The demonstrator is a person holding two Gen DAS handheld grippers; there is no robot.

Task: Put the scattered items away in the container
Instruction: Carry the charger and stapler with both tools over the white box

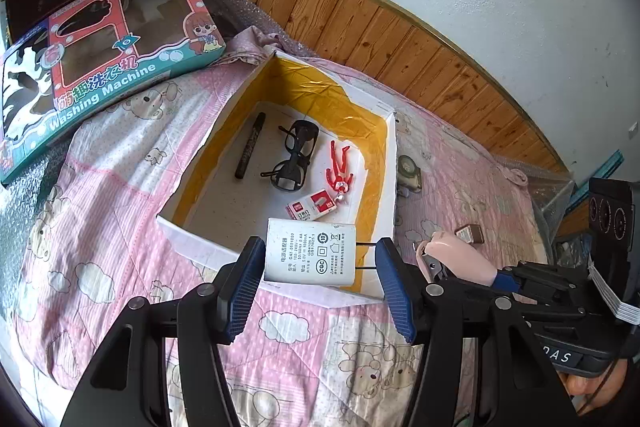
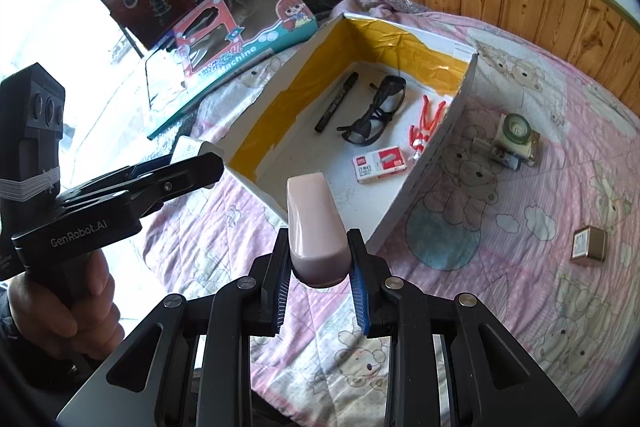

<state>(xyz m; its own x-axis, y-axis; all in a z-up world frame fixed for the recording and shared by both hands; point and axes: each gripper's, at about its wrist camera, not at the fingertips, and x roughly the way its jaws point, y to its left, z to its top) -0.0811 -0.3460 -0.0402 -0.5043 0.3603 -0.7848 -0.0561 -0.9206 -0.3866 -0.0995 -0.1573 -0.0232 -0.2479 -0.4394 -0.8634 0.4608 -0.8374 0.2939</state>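
1. Left to right, using the box as our landmark. Our left gripper is pinching the white charger over the box's near edge. One pad sits flat on the charger's body, but the other side presses only on the two thin prongs. That's our worry here: the charger could pivot or slip off the prongs and land on the quilt instead of inside.

2. Our right gripper is pressed onto the pink clipper, just short of the box's near wall. The clipper is smooth and rounded and sticks far out past the fingers, so it may squirt forward or tip down if we jolt it.

3. Both grippers crowd the same near edge, so we'd guess a bump between them is possible if we drop at once.

4. Inside the box already: marker, glasses, red figure, staples.

5. On the quilt right of the box: a small camera just beside its wall, and a gold block well apart, both ungripped.
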